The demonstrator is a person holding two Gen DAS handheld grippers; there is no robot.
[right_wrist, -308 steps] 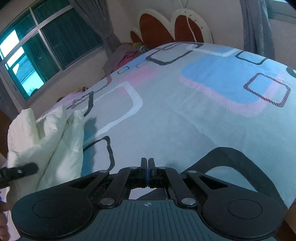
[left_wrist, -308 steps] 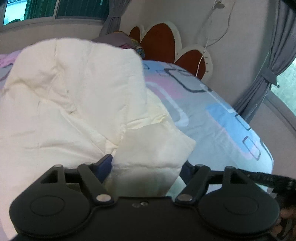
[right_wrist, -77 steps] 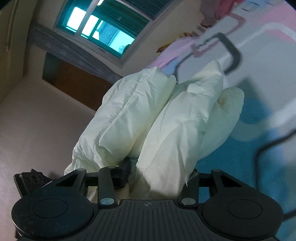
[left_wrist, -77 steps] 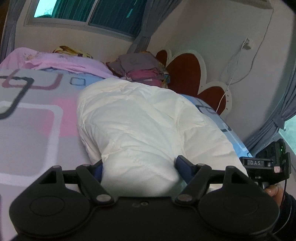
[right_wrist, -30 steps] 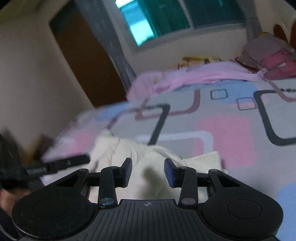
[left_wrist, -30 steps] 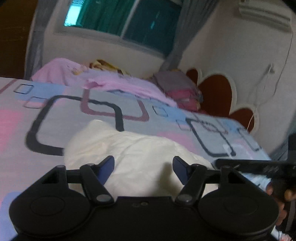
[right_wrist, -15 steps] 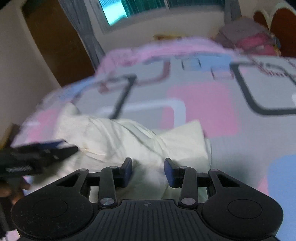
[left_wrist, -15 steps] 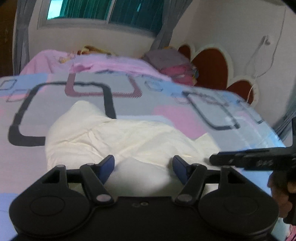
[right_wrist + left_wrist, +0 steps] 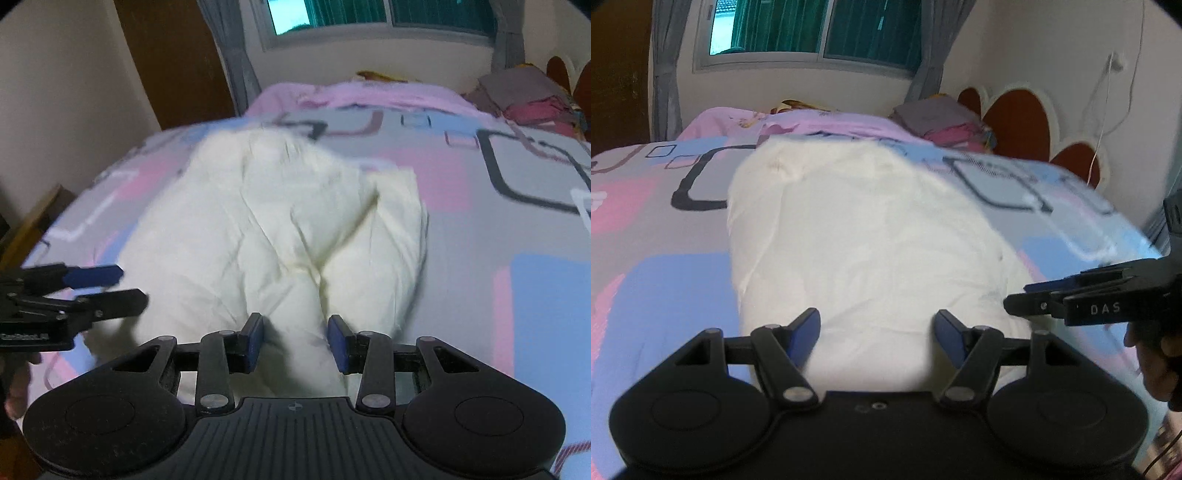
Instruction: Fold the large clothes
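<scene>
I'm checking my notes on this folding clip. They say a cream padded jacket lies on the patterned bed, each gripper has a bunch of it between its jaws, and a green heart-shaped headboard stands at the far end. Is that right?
One detail is wrong: the headboard is dark red with a white border, not green, as the left wrist view shows. The rest holds: the cream jacket lies on the patterned bed, bunched between the jaws of the left gripper and the right gripper.
</scene>
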